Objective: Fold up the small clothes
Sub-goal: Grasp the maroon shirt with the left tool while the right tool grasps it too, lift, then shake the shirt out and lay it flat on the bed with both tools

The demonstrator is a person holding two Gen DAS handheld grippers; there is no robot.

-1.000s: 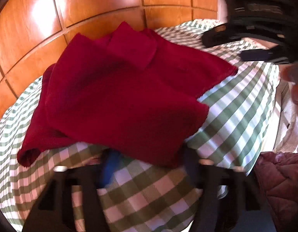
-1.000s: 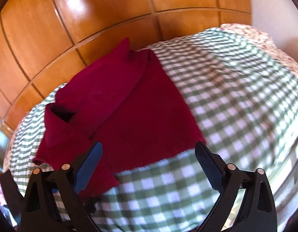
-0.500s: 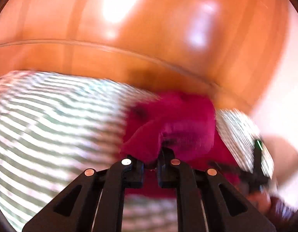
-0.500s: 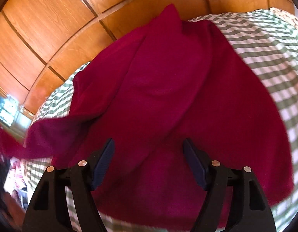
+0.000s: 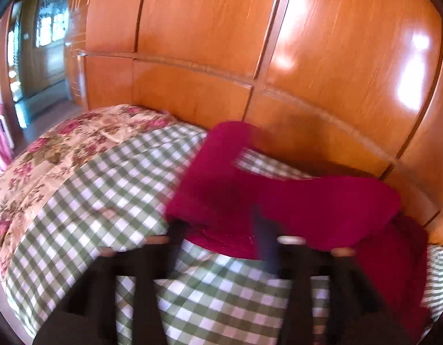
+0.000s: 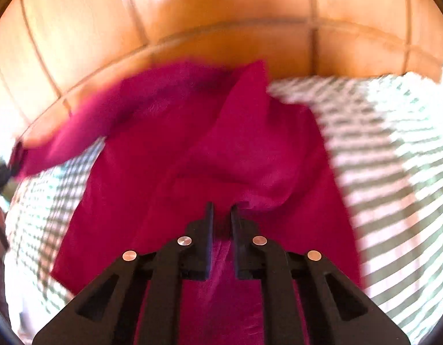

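Note:
A dark red garment [image 5: 278, 195] lies on a green-and-white checked bedcover [image 5: 106, 201]. In the left wrist view my left gripper [image 5: 221, 230] is open, its blurred fingers spread wide at the garment's near edge, which lies between them. In the right wrist view the red garment [image 6: 221, 149] fills the middle. My right gripper [image 6: 222, 210] is shut on a fold of it, the cloth pinched between the nearly closed jaws. A sleeve [image 6: 77, 132] stretches out to the left, blurred.
A glossy wooden panelled wall [image 5: 278, 57] stands right behind the bed. A floral quilt [image 5: 63, 149] covers the bed's left part. A doorway with a window [image 5: 46, 43] is at far left. The other gripper [image 6: 0, 175] shows at the left edge.
My left gripper was shut on red cloth and has opened wide; its view swung left. My right gripper has closed on a fold of the garment.

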